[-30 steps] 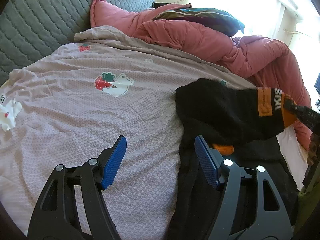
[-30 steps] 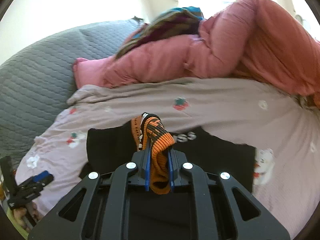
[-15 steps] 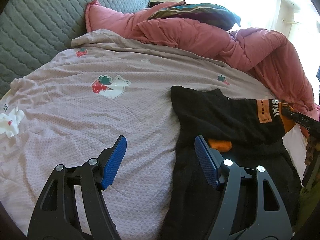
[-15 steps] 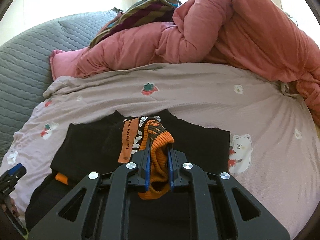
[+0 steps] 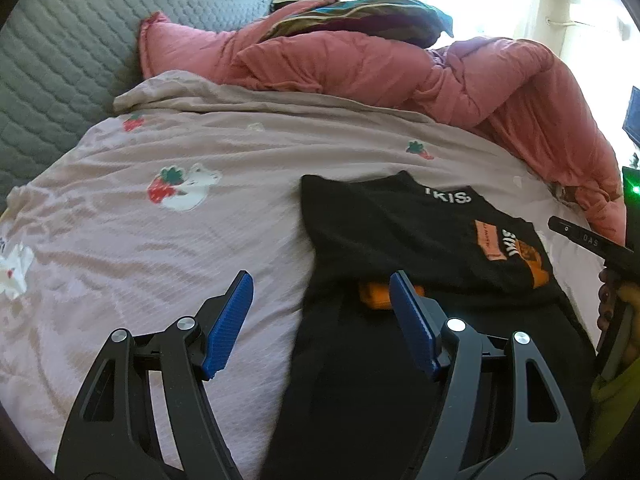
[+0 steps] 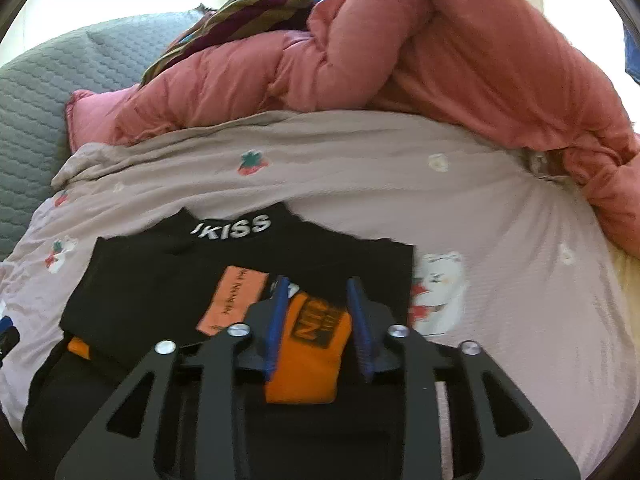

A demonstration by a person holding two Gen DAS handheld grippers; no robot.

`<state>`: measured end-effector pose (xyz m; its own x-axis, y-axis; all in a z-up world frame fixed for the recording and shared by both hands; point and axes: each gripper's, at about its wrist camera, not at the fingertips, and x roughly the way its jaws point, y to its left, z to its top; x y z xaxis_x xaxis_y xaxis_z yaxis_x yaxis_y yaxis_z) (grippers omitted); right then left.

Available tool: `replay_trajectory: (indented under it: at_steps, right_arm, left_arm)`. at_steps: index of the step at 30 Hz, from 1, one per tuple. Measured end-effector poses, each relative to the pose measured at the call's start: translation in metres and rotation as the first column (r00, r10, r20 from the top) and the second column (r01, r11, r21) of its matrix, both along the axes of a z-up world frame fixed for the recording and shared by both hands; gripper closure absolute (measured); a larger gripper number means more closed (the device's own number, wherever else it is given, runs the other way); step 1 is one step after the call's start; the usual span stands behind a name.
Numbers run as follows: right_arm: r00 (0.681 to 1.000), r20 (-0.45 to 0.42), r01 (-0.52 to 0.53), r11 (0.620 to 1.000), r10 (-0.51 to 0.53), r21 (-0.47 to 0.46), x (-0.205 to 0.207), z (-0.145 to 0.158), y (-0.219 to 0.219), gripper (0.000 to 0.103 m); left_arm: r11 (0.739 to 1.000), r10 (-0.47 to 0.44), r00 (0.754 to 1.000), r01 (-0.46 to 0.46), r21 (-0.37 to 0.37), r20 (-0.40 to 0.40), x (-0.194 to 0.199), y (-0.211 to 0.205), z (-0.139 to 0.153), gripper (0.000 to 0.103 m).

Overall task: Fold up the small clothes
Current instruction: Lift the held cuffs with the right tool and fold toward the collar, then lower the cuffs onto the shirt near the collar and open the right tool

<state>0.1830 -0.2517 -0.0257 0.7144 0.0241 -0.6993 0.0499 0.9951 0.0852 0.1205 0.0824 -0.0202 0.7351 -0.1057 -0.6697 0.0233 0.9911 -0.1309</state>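
A small black garment (image 5: 404, 236) (image 6: 168, 280) with white lettering and orange patches lies folded over on the mauve bedsheet (image 5: 192, 240) (image 6: 400, 184). Its orange cuff (image 6: 310, 354) lies flat on the black cloth between the blue pads of my right gripper (image 6: 318, 294), whose jaws are opening; the pads stand off the cuff on both sides. My left gripper (image 5: 322, 288) hangs open over the garment's left edge, one pad above the sheet, the other above the black cloth, nothing between them. A second orange cuff (image 5: 374, 294) peeks from under the fold.
A rumpled pink duvet (image 5: 400, 68) (image 6: 420, 60) with a striped cloth (image 5: 372, 12) on it piles along the far side. A grey quilted headboard (image 5: 76, 40) rises at the left. Something small and white (image 5: 14, 272) lies on the sheet at far left.
The right gripper has lowered the sleeve onto the garment and its jaws have parted off the orange cuff, which now lies flat. The left gripper drifted a little, still open.
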Motion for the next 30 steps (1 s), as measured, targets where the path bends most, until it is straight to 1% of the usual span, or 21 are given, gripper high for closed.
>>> replay_trajectory:
  at_steps: [4, 8, 11, 14, 16, 18, 19, 20, 22, 27, 29, 30]
  right_arm:
    - [1.000, -0.006, 0.014, 1.000, -0.014, 0.017, -0.009, -0.003, -0.015, 0.065]
    - [1.000, -0.015, 0.014, 1.000, -0.014, 0.023, -0.014, -0.005, -0.022, 0.064]
    - [1.000, -0.017, -0.021, 0.999, 0.021, 0.027, -0.015, -0.004, -0.016, 0.065]
    - [0.998, -0.023, -0.059, 0.998, 0.059, 0.020, -0.015, -0.005, -0.006, 0.064]
    - [0.996, -0.022, -0.086, 0.996, 0.086, 0.007, -0.016, -0.004, 0.002, 0.061]
    - [0.994, -0.018, -0.104, 0.995, 0.104, -0.007, -0.017, -0.004, 0.008, 0.059]
    - [0.993, -0.020, -0.116, 0.993, 0.115, -0.014, -0.016, -0.004, 0.011, 0.058]
    - [0.992, -0.024, -0.125, 0.992, 0.125, -0.021, -0.015, -0.004, 0.015, 0.058]
    - [0.989, -0.029, -0.148, 0.989, 0.147, -0.025, -0.011, -0.004, 0.022, 0.058]
    - [0.974, -0.042, -0.224, 0.974, 0.222, -0.033, 0.000, -0.007, 0.047, 0.057]
    - [0.965, -0.065, -0.256, 0.966, 0.253, -0.033, 0.006, -0.014, 0.055, 0.057]
    - [0.963, -0.104, -0.253, 0.966, 0.247, -0.057, 0.009, -0.021, 0.059, 0.057]
  left_arm:
    - [1.000, -0.019, 1.000, 0.019, 0.022, -0.013, 0.017, -0.019, 0.005, 0.040]
    - [0.998, -0.047, 0.998, 0.048, 0.039, -0.030, 0.040, -0.039, 0.008, 0.040]
    - [0.994, -0.070, 0.997, 0.073, 0.078, -0.044, 0.058, -0.058, 0.007, 0.040]
    - [0.987, -0.102, 0.992, 0.110, 0.115, -0.077, 0.078, -0.074, -0.006, 0.040]
    - [0.987, -0.117, 0.986, 0.129, 0.100, -0.116, 0.086, -0.073, -0.023, 0.040]
    - [0.988, -0.102, 0.981, 0.119, 0.098, -0.167, 0.091, -0.067, -0.043, 0.040]
    - [0.989, -0.087, 0.974, 0.109, 0.096, -0.211, 0.092, -0.062, -0.056, 0.040]
    - [0.991, -0.088, 0.971, 0.107, 0.077, -0.223, 0.092, -0.058, -0.063, 0.039]
    - [0.993, -0.097, 0.974, 0.109, 0.045, -0.204, 0.088, -0.052, -0.065, 0.039]
    - [0.993, -0.099, 0.974, 0.111, 0.047, -0.204, 0.085, -0.051, -0.065, 0.039]
    - [0.993, -0.099, 0.974, 0.110, 0.046, -0.202, 0.086, -0.051, -0.065, 0.039]
    - [0.993, -0.097, 0.974, 0.109, 0.045, -0.202, 0.084, -0.049, -0.064, 0.039]
